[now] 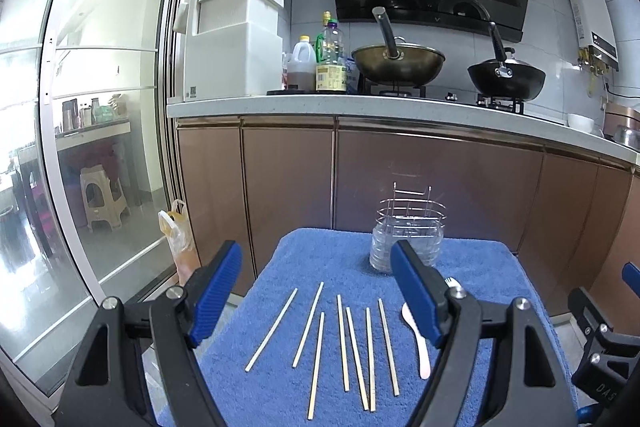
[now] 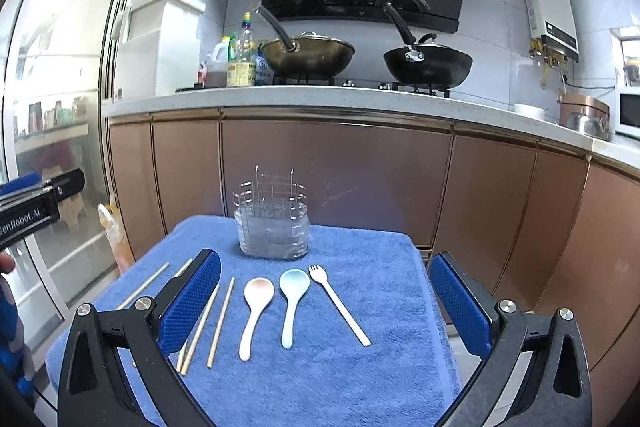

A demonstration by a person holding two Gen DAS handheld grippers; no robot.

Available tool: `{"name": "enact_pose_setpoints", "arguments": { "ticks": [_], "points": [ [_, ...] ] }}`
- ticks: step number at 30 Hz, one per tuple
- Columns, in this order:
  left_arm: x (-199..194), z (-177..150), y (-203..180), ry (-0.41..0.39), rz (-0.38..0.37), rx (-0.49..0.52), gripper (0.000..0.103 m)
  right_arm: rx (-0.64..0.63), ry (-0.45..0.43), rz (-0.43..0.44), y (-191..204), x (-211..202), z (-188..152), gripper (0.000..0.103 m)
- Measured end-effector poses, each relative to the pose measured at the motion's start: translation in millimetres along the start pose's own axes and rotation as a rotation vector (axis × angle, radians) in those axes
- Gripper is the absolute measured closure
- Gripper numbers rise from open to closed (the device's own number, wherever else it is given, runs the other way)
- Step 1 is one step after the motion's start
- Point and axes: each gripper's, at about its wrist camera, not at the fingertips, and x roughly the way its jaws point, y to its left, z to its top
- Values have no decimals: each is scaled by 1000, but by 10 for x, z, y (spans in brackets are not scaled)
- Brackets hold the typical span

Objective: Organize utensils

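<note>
Both tools gaped wide, empty, above the utensils.
Thin chopsticks [image 1: 344,343] beneath the left tool [image 1: 316,291] could slip or roll when pinched off the towel [image 1: 304,259].

Both tongs share one build: the left tongs [image 1: 316,291] and right tongs [image 2: 326,303] have black plastic arms, silver round screws at the pivots and blue ribbed pads [image 1: 218,291]. White lettering marks the black housing.

Wooden chopsticks [image 1: 344,343] lie loose, roughly parallel, toward the towel's left edge. Right of them lie a pink spoon [image 2: 254,315], a pale blue spoon [image 2: 291,303] and a white fork [image 2: 340,305]. A wire holder [image 2: 274,223] stands upright, empty, near the far edge.
</note>
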Motion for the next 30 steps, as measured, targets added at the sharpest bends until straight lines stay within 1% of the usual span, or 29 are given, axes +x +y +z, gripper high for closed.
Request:
{"name": "enact_pose_setpoints", "arguments": {
  "ticks": [6,10,16,21,24,30],
  "points": [
    [30,-12,-23,21,-37,19,27,19,18,16,-24,33,14,0],
    [45,-32,-14,26,-46,23,27,11,33,67,7,46,22,0],
    [57,-31,-33,15,-27,56,27,-18,27,92,86,37,20,0],
    [62,-34,-14,3,-14,46,27,-26,4,108,116,11,37,0],
    [108,-36,-8,16,-15,43,27,-34,8,106,125,27,46,0],
    [252,-70,53,66,-36,24,27,-39,38,123,117,111,47,0]
  ]
}}
